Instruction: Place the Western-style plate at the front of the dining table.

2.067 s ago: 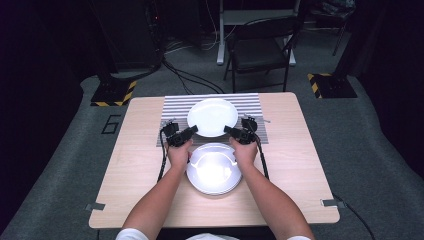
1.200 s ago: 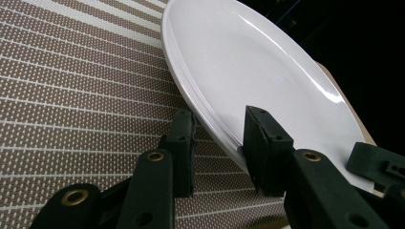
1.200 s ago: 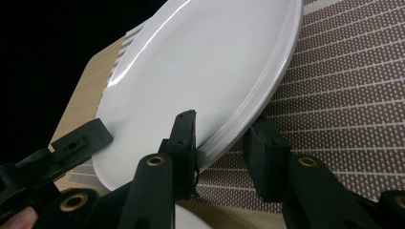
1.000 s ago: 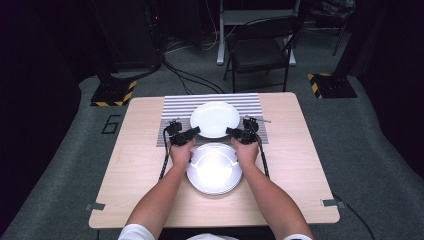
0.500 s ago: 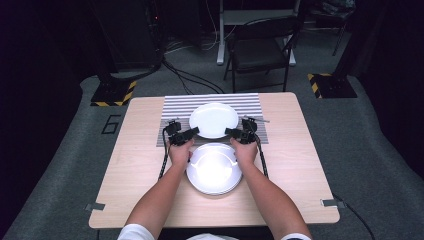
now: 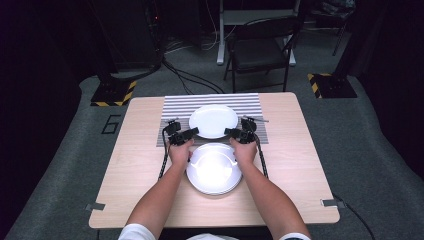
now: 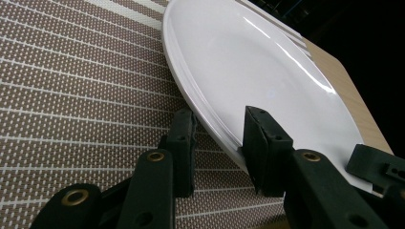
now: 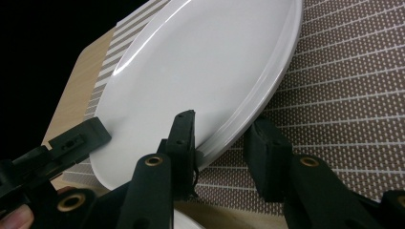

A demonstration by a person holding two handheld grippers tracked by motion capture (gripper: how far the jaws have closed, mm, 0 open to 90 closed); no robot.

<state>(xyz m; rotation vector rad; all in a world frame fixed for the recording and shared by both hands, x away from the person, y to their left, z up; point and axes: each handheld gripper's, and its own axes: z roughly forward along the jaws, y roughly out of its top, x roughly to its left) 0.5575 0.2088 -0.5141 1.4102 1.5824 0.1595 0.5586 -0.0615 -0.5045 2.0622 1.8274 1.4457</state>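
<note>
A white plate [image 6: 213, 120] lies on a striped placemat [image 6: 175, 102] at the far middle of the table. My left gripper [image 6: 191, 132] grips its left edge and my right gripper [image 6: 231, 132] its right edge. In the left gripper view the jaws [image 7: 217, 114] close on the plate's rim [image 7: 248, 62], one on top and one at the underside by the mat [image 7: 71, 71]. The right gripper view shows the same: jaws [image 8: 222, 119] shut across the rim [image 8: 191, 71]. The plate's far edge rests low over the mat.
A stack of white plates [image 6: 214, 170] sits between the person's forearms, near the front of the wooden table [image 6: 140, 165]. A folding chair [image 6: 260, 50] and floor cables lie beyond the table's far edge. The opposite gripper's jaw [image 7: 377, 164] shows at the plate's other side.
About two seconds ago the plate and both grippers shifted slightly toward the person. Over the last second nothing has moved.
</note>
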